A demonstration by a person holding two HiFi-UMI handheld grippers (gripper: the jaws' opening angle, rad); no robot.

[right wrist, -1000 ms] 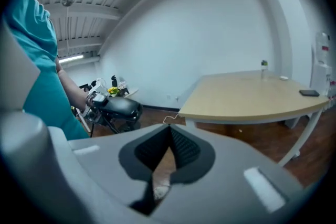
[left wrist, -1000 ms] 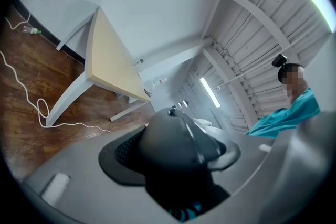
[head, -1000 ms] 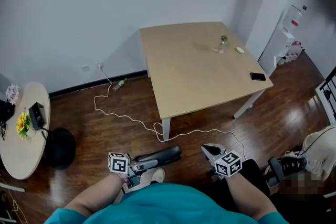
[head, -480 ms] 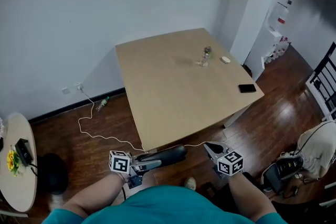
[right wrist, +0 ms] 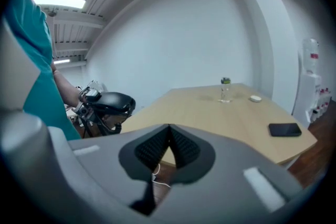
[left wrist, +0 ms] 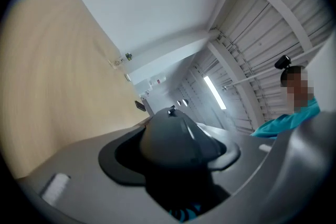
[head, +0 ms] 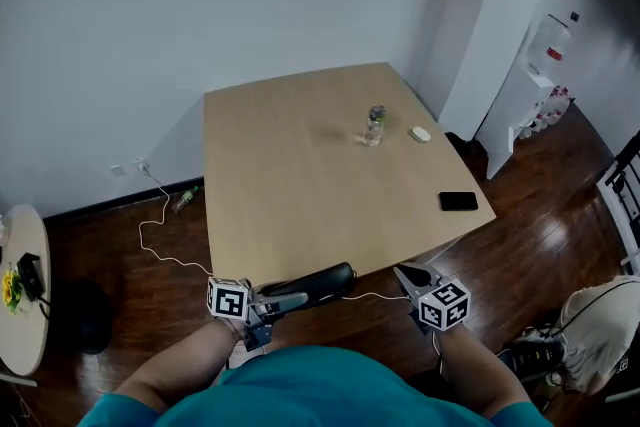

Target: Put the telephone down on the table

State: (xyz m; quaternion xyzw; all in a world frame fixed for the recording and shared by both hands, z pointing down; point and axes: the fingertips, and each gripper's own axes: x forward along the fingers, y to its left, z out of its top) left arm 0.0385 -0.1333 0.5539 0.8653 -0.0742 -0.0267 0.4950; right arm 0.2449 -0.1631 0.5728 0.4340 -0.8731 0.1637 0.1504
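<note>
In the head view the telephone [head: 318, 282] is seen clamped in the left gripper [head: 287, 300] and held off the table [head: 280, 195], just at its near edge. Its long axis lies about level and runs across the picture, the free end pointing toward the right gripper [head: 403, 272]. The left gripper view shows what the head view cannot: the dark rounded body is met end-on and fills the gap between the jaws, which are pressed against it. In the right gripper view the ribbed pads are shown closed together with nothing between them, and the telephone is seen from the side, left of the table corner. A green cap on the bottle [head: 374, 126] is made out only there; its label is too small to be read. A small white thing [head: 421, 134] and a black mobile phone [head: 458, 202] also lie on the table. Only the head view takes in the white cable [head: 158, 249] on the floor. Black-and-white square markers are carried on both grippers' cubes.
</note>
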